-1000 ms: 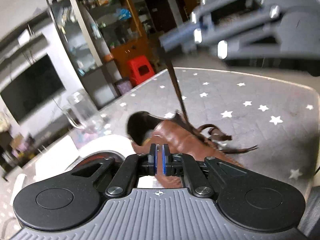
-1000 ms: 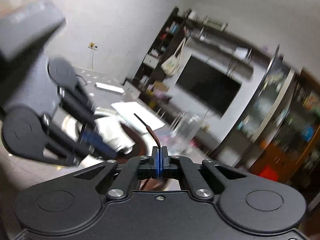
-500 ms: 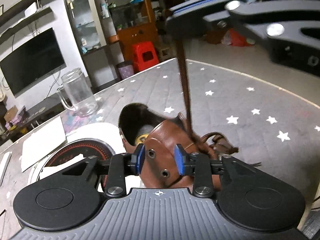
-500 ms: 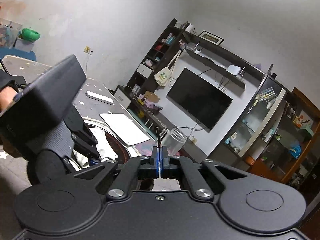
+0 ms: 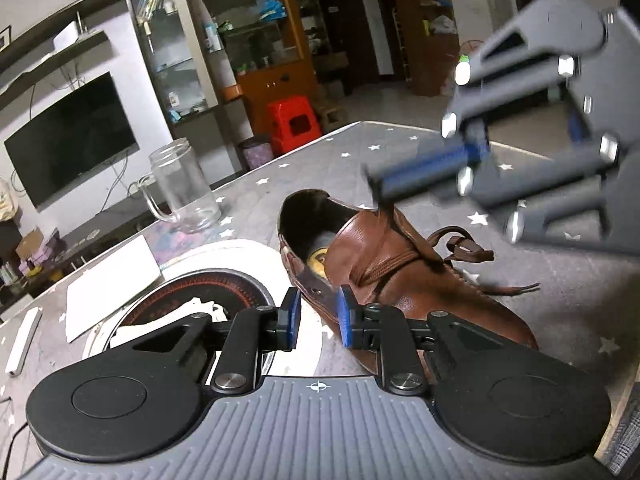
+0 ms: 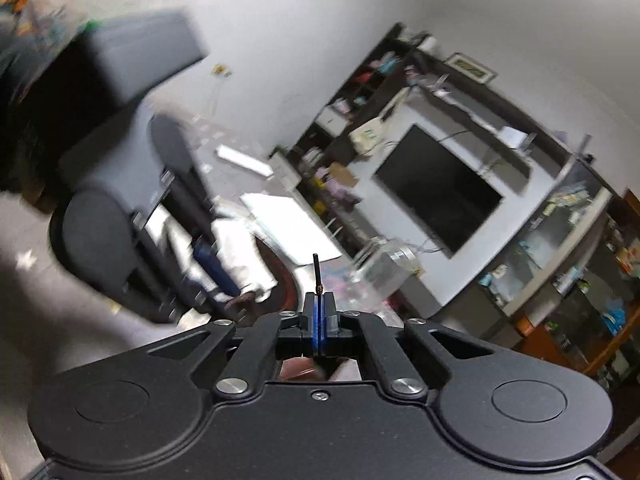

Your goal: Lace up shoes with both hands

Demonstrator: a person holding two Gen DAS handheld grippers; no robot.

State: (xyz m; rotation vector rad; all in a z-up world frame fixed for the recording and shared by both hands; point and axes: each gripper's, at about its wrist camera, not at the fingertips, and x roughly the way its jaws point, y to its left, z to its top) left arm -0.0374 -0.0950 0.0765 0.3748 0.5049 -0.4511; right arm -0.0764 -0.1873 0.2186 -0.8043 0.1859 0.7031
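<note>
Left wrist view: brown leather lace-up shoe (image 5: 404, 280) lies on grey star-print tabletop (image 5: 400, 152), heel opening toward clear glass mug (image 5: 184, 188), dark brown lace (image 5: 394, 266) crossing over the tongue w/ loose loops trailing off the far side. Left hand-held gripper (image 5: 316, 318) has fingers apart, straddling the shoe's eyelet flap near the collar, not gripping. Right hand-held gripper (image 5: 424, 172) hovers above the shoe, blurred; right wrist view shows its pads together, clamped on the lace tip (image 6: 317, 276), which pokes out past them. To do it well, I'd judge: left pins the flap steady, right keeps tension & feeds the tip straight at the eyelet, w/o twisting.
</note>
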